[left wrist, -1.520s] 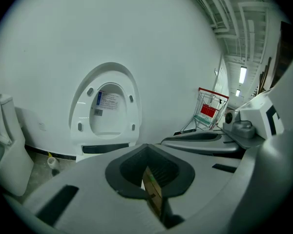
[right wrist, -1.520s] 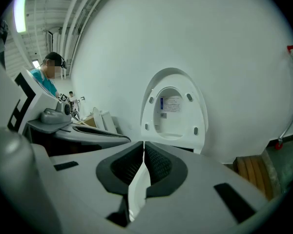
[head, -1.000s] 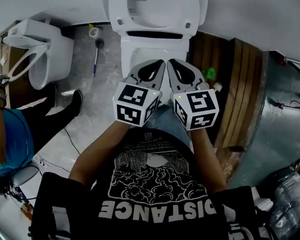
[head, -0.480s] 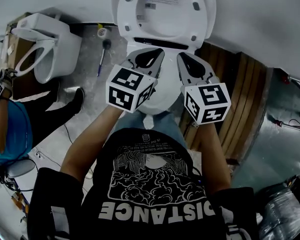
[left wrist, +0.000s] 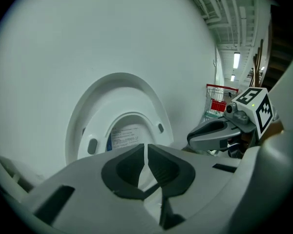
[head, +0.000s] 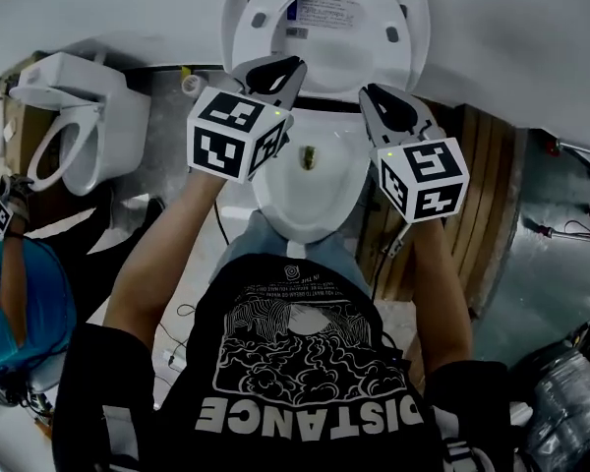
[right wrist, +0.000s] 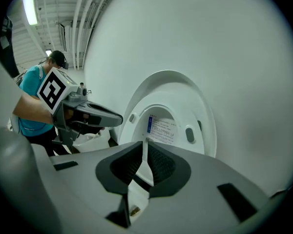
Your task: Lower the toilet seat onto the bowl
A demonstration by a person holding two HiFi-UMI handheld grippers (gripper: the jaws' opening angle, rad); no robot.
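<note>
Your left gripper (head: 278, 70) and right gripper (head: 377, 96) both clenched on nothing, held above the bowl (head: 305, 203) — one at each side — seat (head: 398, 13) upright behind the bowl.

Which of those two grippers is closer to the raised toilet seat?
Left, it seems. The left gripper reaches the seat at its lower edge in the head view; the right gripper sits just below that edge.

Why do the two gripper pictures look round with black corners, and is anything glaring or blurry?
Left gripper view: a wide-angle lens bulges the scene, darkening the corners; the raised toilet seat looks sharp. Right gripper view: same bulge, with a ceiling light glaring top left. Head view: even light, little blur, edges curved.
</note>
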